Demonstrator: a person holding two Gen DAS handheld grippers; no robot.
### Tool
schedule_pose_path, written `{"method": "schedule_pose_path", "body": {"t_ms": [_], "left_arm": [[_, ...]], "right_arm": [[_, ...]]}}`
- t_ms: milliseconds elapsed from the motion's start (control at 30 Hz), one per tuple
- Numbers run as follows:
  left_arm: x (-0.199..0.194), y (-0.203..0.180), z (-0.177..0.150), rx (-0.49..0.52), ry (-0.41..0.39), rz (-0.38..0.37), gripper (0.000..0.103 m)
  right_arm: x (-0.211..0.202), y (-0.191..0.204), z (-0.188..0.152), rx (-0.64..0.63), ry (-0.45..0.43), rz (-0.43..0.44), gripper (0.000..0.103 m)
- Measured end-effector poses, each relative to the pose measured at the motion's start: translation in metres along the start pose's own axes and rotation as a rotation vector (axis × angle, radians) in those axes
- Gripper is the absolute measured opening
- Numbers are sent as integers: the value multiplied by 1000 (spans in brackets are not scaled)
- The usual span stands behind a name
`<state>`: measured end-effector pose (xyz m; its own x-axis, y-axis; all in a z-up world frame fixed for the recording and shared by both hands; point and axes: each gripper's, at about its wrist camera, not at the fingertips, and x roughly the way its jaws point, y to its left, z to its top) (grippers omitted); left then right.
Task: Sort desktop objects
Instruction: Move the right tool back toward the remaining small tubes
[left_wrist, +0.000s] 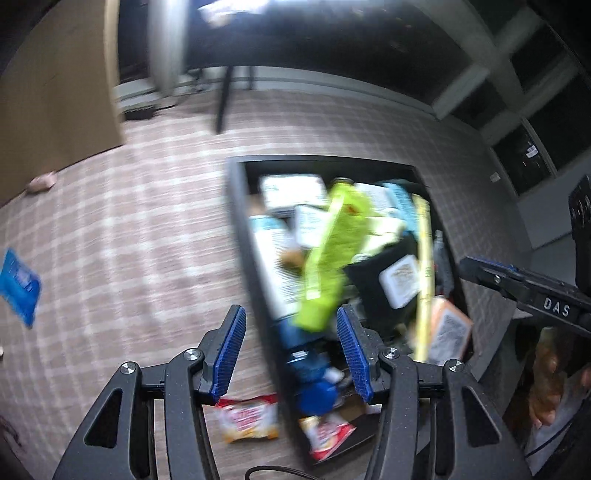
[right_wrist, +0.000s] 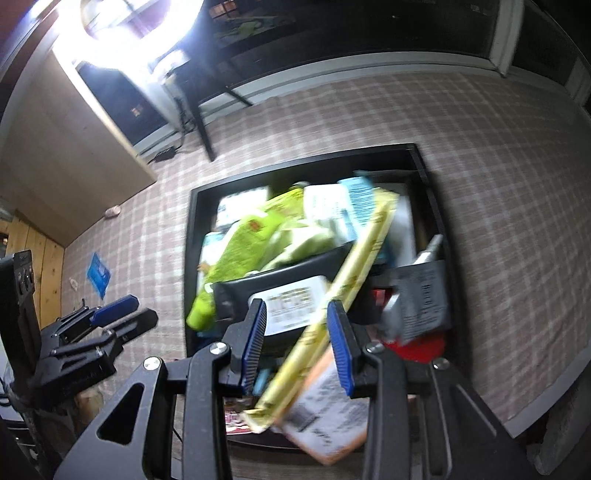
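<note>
Both claws spread, empty: left claw (left_wrist: 291, 354), right claw (right_wrist: 297, 341) above packet-filled black bin (right_wrist: 192, 236).

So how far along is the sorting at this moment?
Mostly done, it seems: the black bin is heaped with packets, including a lime-green pouch and a long yellow pack. Nothing in hand: left gripper and right gripper both stand open. Left on the tablecloth: a blue packet and a red-and-white snack packet.
</note>
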<state>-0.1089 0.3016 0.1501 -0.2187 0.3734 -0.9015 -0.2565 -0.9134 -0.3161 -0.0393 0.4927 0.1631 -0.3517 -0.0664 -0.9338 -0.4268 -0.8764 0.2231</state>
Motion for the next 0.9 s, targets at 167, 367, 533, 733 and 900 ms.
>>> {"method": "schedule_pose_path", "body": {"t_ms": [167, 367, 533, 733, 900], "left_arm": [[-19, 63, -14, -79, -15, 40, 49], [-37, 135, -36, -165, -22, 77, 49], [-50, 196, -59, -249, -25, 102, 49], [-66, 262, -89, -367, -39, 131, 49], [-79, 315, -111, -498, -69, 152, 49]], "right_arm": [[13, 42, -7, -58, 24, 14, 34], [28, 96, -27, -124, 56, 41, 34], [45, 135, -46, -170, 87, 55, 34], [68, 197, -56, -264, 115, 94, 34], [83, 268, -48, -410, 103, 132, 34]]}}
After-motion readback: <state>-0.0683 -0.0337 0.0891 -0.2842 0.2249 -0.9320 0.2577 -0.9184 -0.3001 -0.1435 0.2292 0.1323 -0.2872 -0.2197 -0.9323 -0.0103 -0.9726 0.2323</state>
